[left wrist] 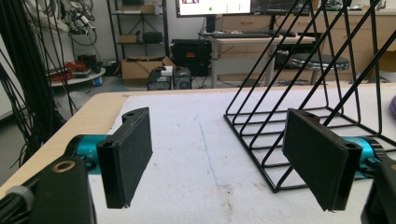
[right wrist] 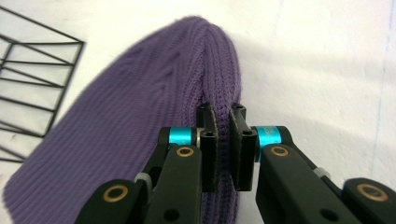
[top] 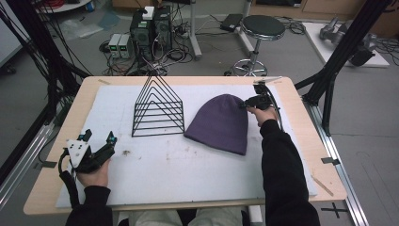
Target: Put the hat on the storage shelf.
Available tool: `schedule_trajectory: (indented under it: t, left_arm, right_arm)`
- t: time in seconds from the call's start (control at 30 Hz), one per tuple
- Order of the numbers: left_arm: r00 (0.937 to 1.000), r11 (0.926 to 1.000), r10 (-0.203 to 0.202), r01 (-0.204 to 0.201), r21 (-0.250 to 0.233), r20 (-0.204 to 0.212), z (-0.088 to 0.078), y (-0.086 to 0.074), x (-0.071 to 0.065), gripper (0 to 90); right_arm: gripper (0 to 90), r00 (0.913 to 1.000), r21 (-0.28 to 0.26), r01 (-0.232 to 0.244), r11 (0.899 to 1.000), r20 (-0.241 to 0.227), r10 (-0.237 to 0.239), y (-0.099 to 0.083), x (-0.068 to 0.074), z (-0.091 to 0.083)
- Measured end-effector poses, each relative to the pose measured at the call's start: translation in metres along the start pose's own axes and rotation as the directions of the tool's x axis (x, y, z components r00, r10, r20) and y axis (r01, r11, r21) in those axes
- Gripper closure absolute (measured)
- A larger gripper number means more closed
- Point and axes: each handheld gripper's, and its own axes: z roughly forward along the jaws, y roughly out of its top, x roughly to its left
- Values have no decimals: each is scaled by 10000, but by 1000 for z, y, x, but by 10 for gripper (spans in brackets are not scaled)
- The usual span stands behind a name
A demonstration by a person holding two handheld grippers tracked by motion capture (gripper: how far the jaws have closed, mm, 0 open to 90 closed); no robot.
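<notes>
You had the right gripper (right wrist: 223, 140) pinched tight on the edge fold of the purple beanie (top: 221, 123), which lay flat on the white mat (top: 188, 169), just right of the black wire rack (top: 158, 109). Your left gripper (left wrist: 224, 158) sat wide open with nothing in it, near the mat's left side. The risk I saw: that bite was only a thin ridge of knit, so lifting fast could've let it slip out, or dragged the hat into the rack.

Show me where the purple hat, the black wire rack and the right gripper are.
purple hat (top: 220, 123): high view, middle of the knit.
black wire rack (top: 158, 106): high view, its triangular wires.
right gripper (right wrist: 223, 140): right gripper view, between its fingertips, on the pinched fold.
</notes>
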Motion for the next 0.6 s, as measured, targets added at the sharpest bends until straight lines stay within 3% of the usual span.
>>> schedule_trajectory:
  t: [0.07,0.13,0.2,0.23,0.27,0.3,0.43,0.47,0.5,0.53,0.6]
  left_arm:
    - [10000,10000,10,-10,-3,-5,0,0,0,245]
    - [10000,10000,-24,24,-15,12,0,0,0,245]
    - [10000,10000,-31,31,1,8,0,0,0,245]
    - [10000,10000,-74,74,-1,9,0,0,0,247]
    - [9999,9999,-126,126,17,43,0,0,0,247]
    - [9997,9998,-219,219,-22,48,1,0,0,248]
    - [9996,9997,-262,262,-15,99,1,0,-1,248]
    - [9996,9997,-247,247,-5,102,1,0,-1,248]
    - [9997,9997,-233,233,28,99,1,0,-1,248]
    - [9996,9996,-261,260,62,117,1,0,-2,248]
    - [9996,9997,-250,249,54,148,2,0,-2,248]
  right_arm:
    - [850,9999,-131,132,9998,-104,-133,1,2,-3]
    - [848,9955,-632,769,9950,-504,-802,2,10,-13]
    - [848,9937,-703,941,9931,-536,-979,2,12,-16]
    - [848,9864,-916,1495,9845,-546,-1549,1,19,-21]
    - [848,9864,-916,1495,9845,-546,-1549,1,19,-21]
    - [848,9791,-1153,1907,9749,-494,-1973,-1,26,-26]
    - [847,9711,-1488,2207,9639,-589,-2314,-2,33,-33]
    - [846,9653,-1676,2418,9557,-586,-2545,-3,37,-38]
    - [846,9653,-1676,2418,9557,-586,-2545,-3,37,-38]
    - [847,9597,-1874,2624,9466,-521,-2763,-4,40,-42]
    - [847,9565,-1961,2736,9416,-476,-2879,-4,42,-44]
